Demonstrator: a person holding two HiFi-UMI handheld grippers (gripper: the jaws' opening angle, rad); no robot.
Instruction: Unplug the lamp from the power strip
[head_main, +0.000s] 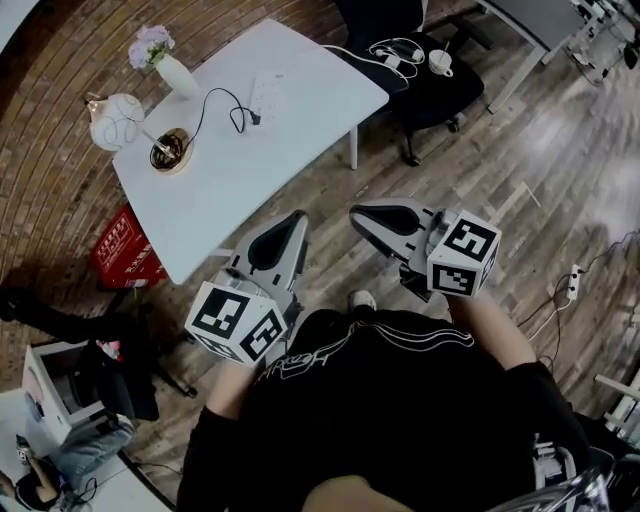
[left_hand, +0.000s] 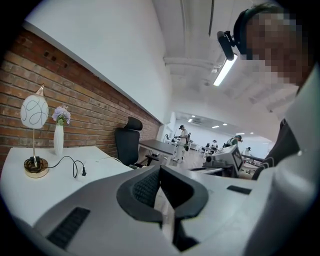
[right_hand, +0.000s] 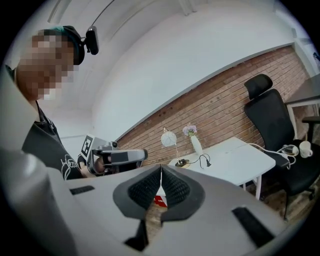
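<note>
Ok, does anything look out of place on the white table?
The black plug of the round white lamp lies loose on the tabletop, beside the white power strip, not in it. Nothing else stands out.

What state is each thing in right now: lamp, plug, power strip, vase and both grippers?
Lamp: upright on the table; lit or not, cannot tell.
Plug: lying loose on the table, out of the power strip.
Power strip: flat on the table, lamp plug not in it.
Vase: upright, flowers in it.
Left gripper: shut, empty.
Right gripper: shut, empty.
</note>
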